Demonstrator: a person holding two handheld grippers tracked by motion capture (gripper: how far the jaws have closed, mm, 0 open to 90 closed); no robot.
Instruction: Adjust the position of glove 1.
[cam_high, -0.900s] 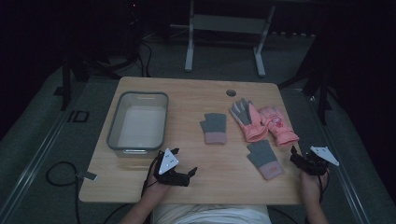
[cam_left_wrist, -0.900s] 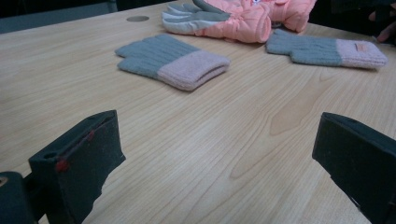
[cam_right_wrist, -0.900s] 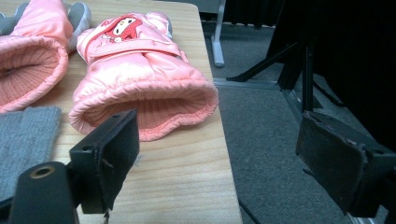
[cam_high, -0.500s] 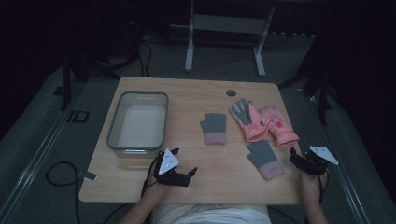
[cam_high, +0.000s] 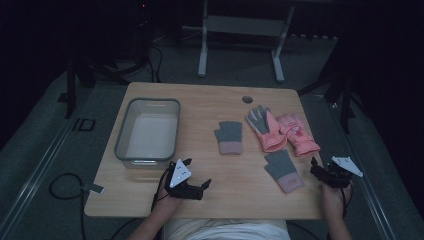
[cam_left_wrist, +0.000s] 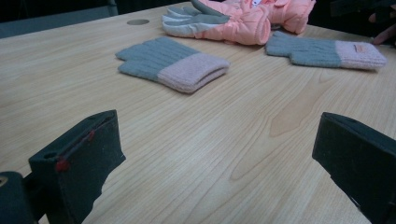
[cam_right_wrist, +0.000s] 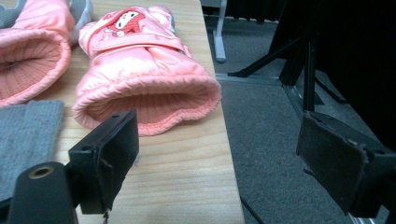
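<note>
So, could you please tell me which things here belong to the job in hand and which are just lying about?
In play:
- two grey knit gloves
- two pink padded gloves
- clear bin
- left claw, open
- right claw, open

Lying about:
- metal stand legs behind the table
- floor cable

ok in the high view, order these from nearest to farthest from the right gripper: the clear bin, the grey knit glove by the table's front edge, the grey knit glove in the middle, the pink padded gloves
From the right gripper:
1. Front grey knit glove, just to its left.
2. Pink padded gloves, a little farther back, near the right edge.
3. Middle grey knit glove, at the table's centre.
4. Clear bin, far across on the left side.
</note>
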